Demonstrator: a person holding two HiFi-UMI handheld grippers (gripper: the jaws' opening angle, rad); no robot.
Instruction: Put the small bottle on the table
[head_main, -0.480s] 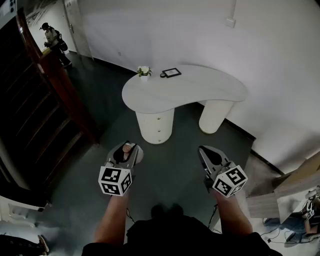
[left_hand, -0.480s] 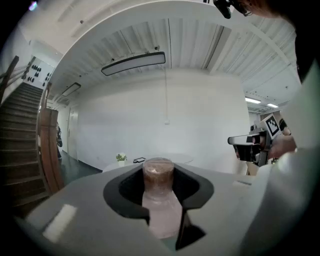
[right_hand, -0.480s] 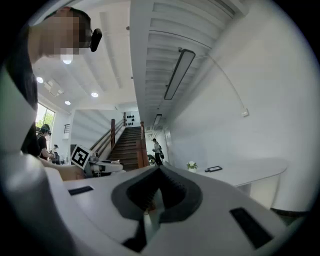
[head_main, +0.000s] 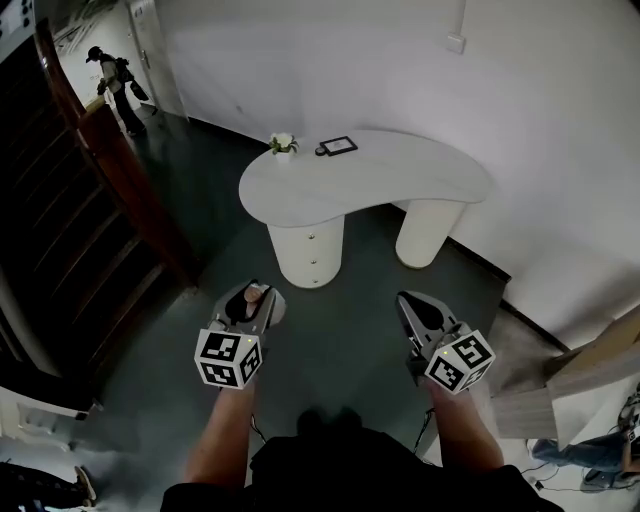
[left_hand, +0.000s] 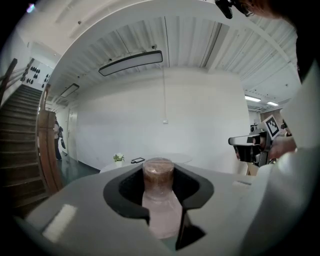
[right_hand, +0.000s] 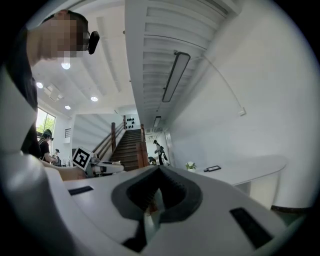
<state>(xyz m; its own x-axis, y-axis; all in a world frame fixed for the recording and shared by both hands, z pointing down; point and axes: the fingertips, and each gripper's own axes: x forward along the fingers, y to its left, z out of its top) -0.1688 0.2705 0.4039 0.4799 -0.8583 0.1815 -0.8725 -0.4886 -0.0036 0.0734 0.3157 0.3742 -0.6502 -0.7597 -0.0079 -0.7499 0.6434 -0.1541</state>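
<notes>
A small clear bottle (left_hand: 159, 200) with a brown cap stands upright between the jaws of my left gripper (left_hand: 159, 176), which is shut on its neck and body. In the head view the bottle (head_main: 254, 295) shows at the tip of the left gripper (head_main: 253, 300), held over the dark floor. My right gripper (head_main: 411, 302) is beside it at the same height, jaws together and holding nothing; its own view shows the gripper (right_hand: 159, 171) shut. The white kidney-shaped table (head_main: 400, 178) stands ahead of both grippers, some way off.
On the table's far edge sit a small potted plant (head_main: 283, 145) and a dark framed tablet (head_main: 337, 146). A wooden staircase (head_main: 70, 230) rises at the left, with a person (head_main: 117, 85) beyond it. A white wall runs behind the table; wooden boxes (head_main: 595, 365) stand at the right.
Both grippers keep their places and the bottle stays gripped. The person in the background has stepped slightly; the view has barely shifted.
</notes>
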